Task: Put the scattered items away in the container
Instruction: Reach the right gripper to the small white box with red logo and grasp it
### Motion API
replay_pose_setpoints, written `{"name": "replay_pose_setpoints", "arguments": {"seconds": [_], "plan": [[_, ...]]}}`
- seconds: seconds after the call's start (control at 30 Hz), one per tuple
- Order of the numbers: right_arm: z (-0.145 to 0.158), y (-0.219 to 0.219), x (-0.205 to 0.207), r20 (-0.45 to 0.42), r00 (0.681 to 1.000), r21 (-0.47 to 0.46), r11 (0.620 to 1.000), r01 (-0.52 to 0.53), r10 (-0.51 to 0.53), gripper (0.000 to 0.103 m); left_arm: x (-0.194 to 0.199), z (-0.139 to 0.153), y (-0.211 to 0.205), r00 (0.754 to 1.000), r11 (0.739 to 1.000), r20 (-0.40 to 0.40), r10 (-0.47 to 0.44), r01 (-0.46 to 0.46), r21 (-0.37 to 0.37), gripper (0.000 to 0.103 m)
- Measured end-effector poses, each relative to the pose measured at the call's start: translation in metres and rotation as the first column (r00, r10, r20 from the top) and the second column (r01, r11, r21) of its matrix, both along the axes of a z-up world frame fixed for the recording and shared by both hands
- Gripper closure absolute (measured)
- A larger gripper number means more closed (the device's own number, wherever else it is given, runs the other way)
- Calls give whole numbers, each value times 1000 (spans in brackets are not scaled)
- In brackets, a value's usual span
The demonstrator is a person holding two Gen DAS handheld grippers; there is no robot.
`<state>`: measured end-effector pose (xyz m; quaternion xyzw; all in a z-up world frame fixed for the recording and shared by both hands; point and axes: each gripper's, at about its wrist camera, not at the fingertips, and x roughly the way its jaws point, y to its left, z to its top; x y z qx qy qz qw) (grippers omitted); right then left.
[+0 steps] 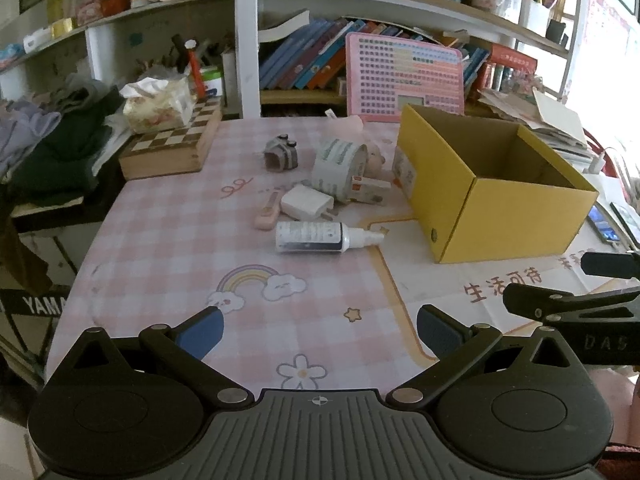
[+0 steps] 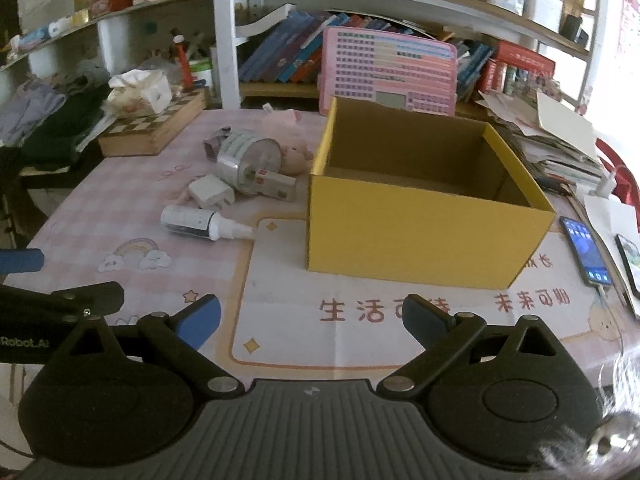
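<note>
The left gripper (image 1: 318, 332) was held low over the checked tablecloth (image 1: 168, 248), its blue-padded fingers spread wide apart with nothing between them. The right gripper (image 2: 310, 320) was likewise held with its fingers well apart and nothing between them, above a printed mat (image 2: 360, 344).

Just ahead of the left gripper, a white spray bottle (image 1: 320, 237) was seen lying on its side, nozzle pointing right. Immediately beyond it, a white charger plug (image 1: 307, 203) was found, with a small pink item (image 1: 267, 211) just to its left. Farther on, a roll of tape (image 1: 339, 168) was lying against a small white box with a red mark (image 1: 370, 191). A grey striped object (image 1: 281, 153) was set to the left of the roll, and a pink plush toy (image 1: 374, 154) behind it.

The yellow cardboard box (image 2: 424, 236) was placed straight ahead of the right gripper, and ahead-right of the left one, open at the top, with the scattered items to its left. A phone (image 2: 586, 256) was lying to its right. At the far left, a chessboard box (image 1: 172, 148) was seen, with bookshelves (image 1: 360, 12) behind everything.
</note>
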<state>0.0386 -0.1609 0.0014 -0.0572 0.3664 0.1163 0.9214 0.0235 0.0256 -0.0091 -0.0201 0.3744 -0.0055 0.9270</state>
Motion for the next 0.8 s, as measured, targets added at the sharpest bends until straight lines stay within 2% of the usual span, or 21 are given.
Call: {"name": "replay_pose_setpoints", "arguments": {"seconds": [0.17,0.3,0.43,0.57,0.7,0.8], "plan": [[-4,-1,12,-18,999,11,1000,-27,27,4,7,-3,1,1000,1000,-6,22,-23,-6,0],[-3,3,22,4,998,27,998,-61,61,6,13,-2,4,999,999,12,48,-48,-4,0],[3,8,31,55,993,41,993,-107,105,20,18,1,15,992,994,50,112,-113,3,0],[11,15,45,99,983,42,987,-157,152,32,28,-4,22,989,990,50,141,-142,17,1],[19,26,65,130,970,45,976,-211,204,34,42,-10,24,988,989,45,149,-149,8,1],[21,36,86,103,970,65,972,-226,218,36,54,-15,22,988,989,46,149,-150,9,1]]}}
